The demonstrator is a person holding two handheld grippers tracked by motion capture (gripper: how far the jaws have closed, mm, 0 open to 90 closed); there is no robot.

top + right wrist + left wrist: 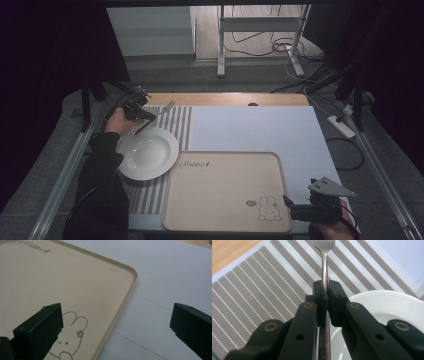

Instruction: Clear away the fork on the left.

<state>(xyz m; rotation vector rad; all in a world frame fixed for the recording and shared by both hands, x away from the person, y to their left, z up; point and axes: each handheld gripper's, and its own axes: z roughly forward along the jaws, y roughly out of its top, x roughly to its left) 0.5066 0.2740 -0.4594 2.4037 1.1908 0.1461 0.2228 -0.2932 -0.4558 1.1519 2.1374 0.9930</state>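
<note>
A white sheet [260,127] covered most of the table, with bare wood [225,98] along its far edge. On it lay a beige tray [225,192], and the high view showed its full outline, "Rabbit" lettering and a small rabbit drawing [270,208]. The right gripper view caught just the tray's near corner [130,272] and that rabbit [72,335]. Left of the tray, a striped placemat [177,122] carried a white plate [148,152]. The right gripper [300,210] hovered over the tray's near right corner, its jaws spread wide on nothing. The left gripper [145,115] was above the plate's far rim; its own view showed the jaws clamped tight on a fork's handle [325,277], prongs pointing away over the stripes.
</note>
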